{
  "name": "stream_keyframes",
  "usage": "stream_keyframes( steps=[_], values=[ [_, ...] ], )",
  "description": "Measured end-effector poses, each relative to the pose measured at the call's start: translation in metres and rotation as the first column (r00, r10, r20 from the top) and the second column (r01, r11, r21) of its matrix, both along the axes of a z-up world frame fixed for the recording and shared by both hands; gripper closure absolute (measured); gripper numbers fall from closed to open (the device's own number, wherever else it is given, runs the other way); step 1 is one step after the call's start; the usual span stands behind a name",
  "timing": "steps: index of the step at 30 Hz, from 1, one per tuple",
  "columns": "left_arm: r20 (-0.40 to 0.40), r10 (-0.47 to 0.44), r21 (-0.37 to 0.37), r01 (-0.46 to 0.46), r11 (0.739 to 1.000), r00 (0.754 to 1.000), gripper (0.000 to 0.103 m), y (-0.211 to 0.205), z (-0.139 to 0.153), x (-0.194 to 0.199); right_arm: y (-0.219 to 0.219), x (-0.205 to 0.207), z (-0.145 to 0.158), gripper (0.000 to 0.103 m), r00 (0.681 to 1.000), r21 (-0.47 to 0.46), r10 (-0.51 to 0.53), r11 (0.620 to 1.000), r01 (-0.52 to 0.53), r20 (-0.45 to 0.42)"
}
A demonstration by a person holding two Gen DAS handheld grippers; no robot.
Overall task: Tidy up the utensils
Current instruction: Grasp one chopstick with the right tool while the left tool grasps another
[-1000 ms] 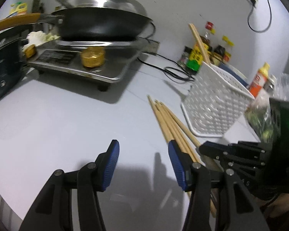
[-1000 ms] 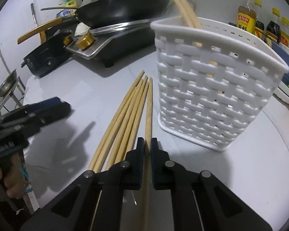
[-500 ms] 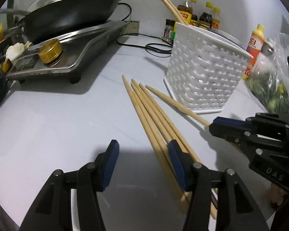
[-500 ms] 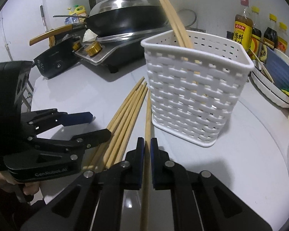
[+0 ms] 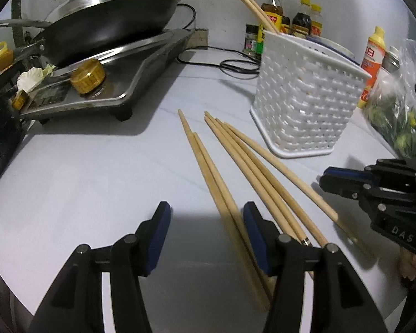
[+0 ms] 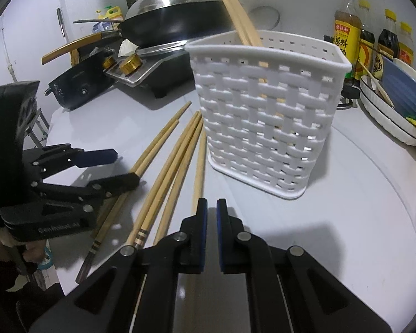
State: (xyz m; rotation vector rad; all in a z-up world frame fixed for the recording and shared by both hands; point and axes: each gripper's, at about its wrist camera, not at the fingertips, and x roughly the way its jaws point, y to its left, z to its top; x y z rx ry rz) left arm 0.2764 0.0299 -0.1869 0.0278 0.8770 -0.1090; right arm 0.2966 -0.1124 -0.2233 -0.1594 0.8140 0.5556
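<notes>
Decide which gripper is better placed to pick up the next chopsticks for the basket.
Probably the left gripper: its jaws are wide open around a pair of chopsticks. The right gripper has jaws almost together, a chopstick apparently beside them.

Loose chopsticks [image 5: 235,163] are spread on the counter [image 5: 97,166], just left of a basket [image 5: 305,102] (two more are stood inside it). A stove [image 5: 119,83] carrying a lidded pan [image 5: 105,25] is set behind them to the left, bottles [image 5: 291,19] behind the basket.
</notes>
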Motion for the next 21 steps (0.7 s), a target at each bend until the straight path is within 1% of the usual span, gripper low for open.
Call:
stream_keyframes(
  steps=[3,6,7,10,13,14,16,19,21],
  values=[
    [0.003,0.005,0.01,-0.005,1.0,1.0,0.048,0.002,0.0,0.004,0.002,0.002,-0.001,0.097,1.0,-0.005,0.002,1.0,-0.002,-0.005],
    [-0.018,-0.002,0.039,0.002,0.999,1.0,0.048,0.001,-0.005,0.009,0.003,0.003,-0.002,0.097,1.0,-0.009,0.002,1.0,-0.002,-0.009],
    [-0.008,-0.008,0.043,0.009,0.999,1.0,0.048,0.0,-0.006,0.009,0.004,0.003,-0.002,0.097,1.0,-0.009,0.002,1.0,-0.002,-0.008],
    [-0.004,-0.021,0.07,0.022,0.997,1.0,0.044,-0.001,-0.005,0.011,0.005,0.005,0.0,0.097,1.0,-0.007,-0.002,1.0,0.002,-0.007],
    [-0.007,-0.034,0.068,0.034,0.997,0.999,0.043,0.001,-0.005,0.015,0.004,0.009,0.002,0.097,1.0,-0.001,-0.012,1.0,0.012,-0.009],
    [-0.01,-0.035,0.064,0.036,0.997,0.999,0.043,0.002,-0.005,0.017,0.005,0.01,0.002,0.096,1.0,0.0,-0.014,1.0,0.014,-0.011],
    [-0.012,-0.038,0.067,0.039,0.997,0.999,0.043,0.004,-0.005,0.023,0.008,0.012,0.004,0.086,1.0,0.002,-0.008,1.0,0.008,-0.008],
    [-0.009,-0.045,0.075,0.045,0.996,0.999,0.043,0.007,-0.005,0.033,0.014,0.013,0.006,0.084,1.0,0.001,0.004,1.0,-0.004,-0.004],
    [-0.009,-0.053,0.065,0.053,0.996,0.999,0.043,0.009,-0.006,0.039,0.018,0.016,0.006,0.084,1.0,0.001,0.007,1.0,-0.007,-0.006]
  ],
)
